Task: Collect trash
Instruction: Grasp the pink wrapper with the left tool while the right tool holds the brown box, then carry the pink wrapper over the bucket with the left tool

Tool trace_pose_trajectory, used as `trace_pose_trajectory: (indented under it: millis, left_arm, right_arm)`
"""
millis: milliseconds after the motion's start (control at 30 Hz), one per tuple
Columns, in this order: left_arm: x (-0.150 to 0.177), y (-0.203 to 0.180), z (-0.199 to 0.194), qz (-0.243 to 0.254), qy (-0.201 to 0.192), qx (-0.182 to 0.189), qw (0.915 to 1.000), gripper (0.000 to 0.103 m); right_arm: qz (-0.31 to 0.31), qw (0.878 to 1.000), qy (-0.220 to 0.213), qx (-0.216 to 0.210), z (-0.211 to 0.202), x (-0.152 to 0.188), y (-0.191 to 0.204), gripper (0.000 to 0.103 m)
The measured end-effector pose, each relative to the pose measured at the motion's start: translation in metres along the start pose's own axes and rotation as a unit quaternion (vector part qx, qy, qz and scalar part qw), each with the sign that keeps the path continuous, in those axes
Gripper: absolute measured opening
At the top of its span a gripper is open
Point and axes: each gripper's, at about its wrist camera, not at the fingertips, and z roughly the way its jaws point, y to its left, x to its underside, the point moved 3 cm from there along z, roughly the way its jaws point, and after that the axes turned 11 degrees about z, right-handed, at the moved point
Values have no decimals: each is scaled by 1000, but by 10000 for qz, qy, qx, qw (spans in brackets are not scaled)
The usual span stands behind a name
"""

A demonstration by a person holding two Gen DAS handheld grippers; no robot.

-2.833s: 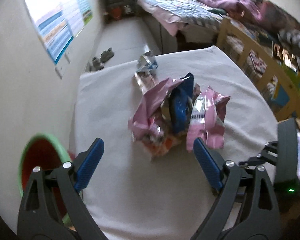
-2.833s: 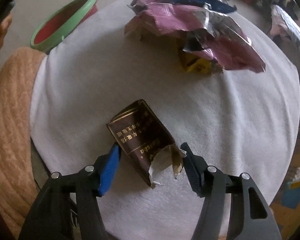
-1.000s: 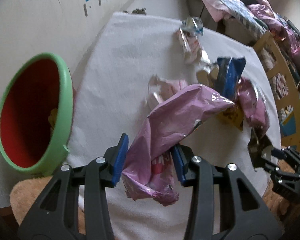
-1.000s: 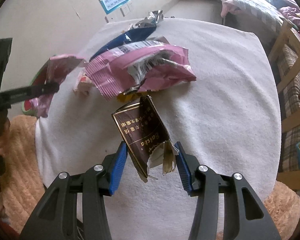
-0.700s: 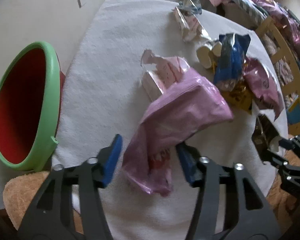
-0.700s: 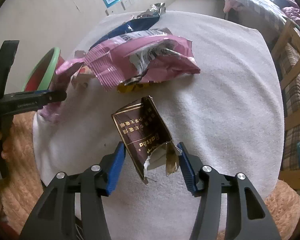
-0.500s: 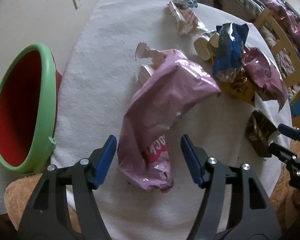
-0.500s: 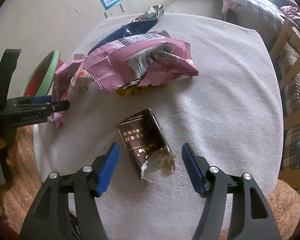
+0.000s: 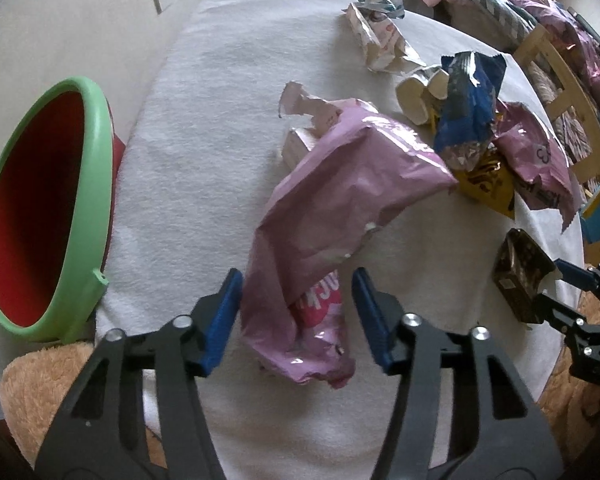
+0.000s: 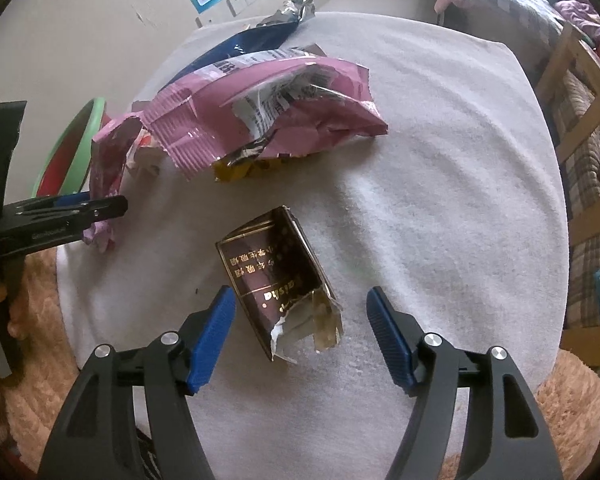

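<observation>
Only the right view shows the brown carton (image 10: 278, 280) torn, both jaws apart.

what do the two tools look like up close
Both match: the left tool and right tool have black skeletal arms with slotted cut-outs, silver pivot bolts, and ribbed blue pads on the fingertips. A fuzzy tan sleeve shows beside the left one.

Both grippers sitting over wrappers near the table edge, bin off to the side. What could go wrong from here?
1. The left gripper, jaws just closing, straddles only the tail of the pink bag; the far end lies on the pile and may drag pieces along.
2. The right gripper is open around the torn brown box; a pinch on the ragged end may slip.
3. The bin sits off the table edge; a loose release may miss it.
</observation>
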Motion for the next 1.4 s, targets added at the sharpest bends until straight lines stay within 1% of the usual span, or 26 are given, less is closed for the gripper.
trace_pose_trajectory:
  millis: [33,67,133,167,233,333,433,567,733,867,1067,1400]
  left_arm:
    - [-1,1,0,-13,8,-2,10000,47]
    - [0,1,0,-24,10,3,10000,46]
    - [0,2,-3,-21,-15,11,10000,39]
    - [0,2,-5,-14,-40,22,10000,38]
    - [-2,2,-9,-26,-108,10,9999,33]
    - [-5,5,-16,-87,-230,-14,9997,32]
    - [-9,9,-28,-130,-398,-31,9991,32]
    - [-14,12,-48,-202,-702,-34,9973,32]
    - [-23,17,-77,-270,-1088,-10,9937,31]
    - [-30,18,-95,-295,-1334,-1,9906,31]
    - [-33,28,-110,-426,-1532,-89,9872,31]
    - [-15,69,-122,-927,-1659,-358,9811,31]
  right_arm:
    - [-55,10000,20,22,2,0,2,65]
    - [-137,9999,62,70,5,0,5,59]
    - [-193,9997,133,52,9,1,9,53]
    - [-225,9997,85,91,8,2,10,50]
    - [-211,9997,27,70,5,1,10,47]
    - [-67,9999,-122,-4,-5,0,5,44]
    - [26,9996,-275,-116,-17,-3,4,44]
    - [107,9976,-573,-368,-44,-9,7,44]
    - [-54,9929,-982,-674,-78,-14,30,44]
    - [-217,9891,-1147,-902,-97,-16,46,44]
    - [-499,9854,-1245,-1051,-101,-31,77,44]
    - [-879,9806,-1386,-1075,-97,-51,127,44]
